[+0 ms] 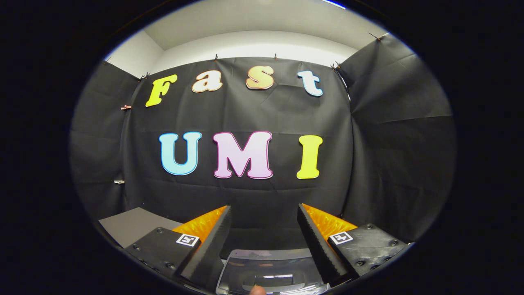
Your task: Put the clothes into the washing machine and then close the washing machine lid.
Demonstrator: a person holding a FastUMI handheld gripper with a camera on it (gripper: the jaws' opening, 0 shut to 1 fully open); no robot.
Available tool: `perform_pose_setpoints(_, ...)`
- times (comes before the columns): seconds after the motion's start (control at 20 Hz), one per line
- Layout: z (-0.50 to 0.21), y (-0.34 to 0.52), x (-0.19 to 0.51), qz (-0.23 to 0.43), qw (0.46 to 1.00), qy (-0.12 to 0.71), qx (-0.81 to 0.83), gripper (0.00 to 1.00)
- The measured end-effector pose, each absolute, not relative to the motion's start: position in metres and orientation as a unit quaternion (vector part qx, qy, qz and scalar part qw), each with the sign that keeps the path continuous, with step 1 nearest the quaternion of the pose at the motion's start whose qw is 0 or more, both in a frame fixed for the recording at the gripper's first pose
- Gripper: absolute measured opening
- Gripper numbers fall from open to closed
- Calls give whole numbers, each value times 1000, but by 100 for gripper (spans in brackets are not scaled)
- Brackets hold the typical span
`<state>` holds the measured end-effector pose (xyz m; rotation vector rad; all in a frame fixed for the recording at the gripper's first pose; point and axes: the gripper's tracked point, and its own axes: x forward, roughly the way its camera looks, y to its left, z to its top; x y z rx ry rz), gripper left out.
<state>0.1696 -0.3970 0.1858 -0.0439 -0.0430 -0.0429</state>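
My gripper [264, 209] is held level, pointing at the booth's back wall, with its fingers [215, 237] spread wide apart and nothing between them. Below and between the fingers lies a clear, glossy lid [270, 270] of the washing machine, seen from above, seemingly lying flat. A fingertip of a person [257, 290] shows at the near edge of that lid. I can see no clothes from this angle.
A grey flat surface [131, 223] lies to the left of the left finger, against the black cloth wall. Black cloth closes the booth on the left, back and right, with a white wall and ceiling above it.
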Motion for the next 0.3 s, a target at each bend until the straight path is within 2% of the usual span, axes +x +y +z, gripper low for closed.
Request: perform_pose_setpoints(0.3, 181, -398, 177, -26, 999, -16, -15, 99)
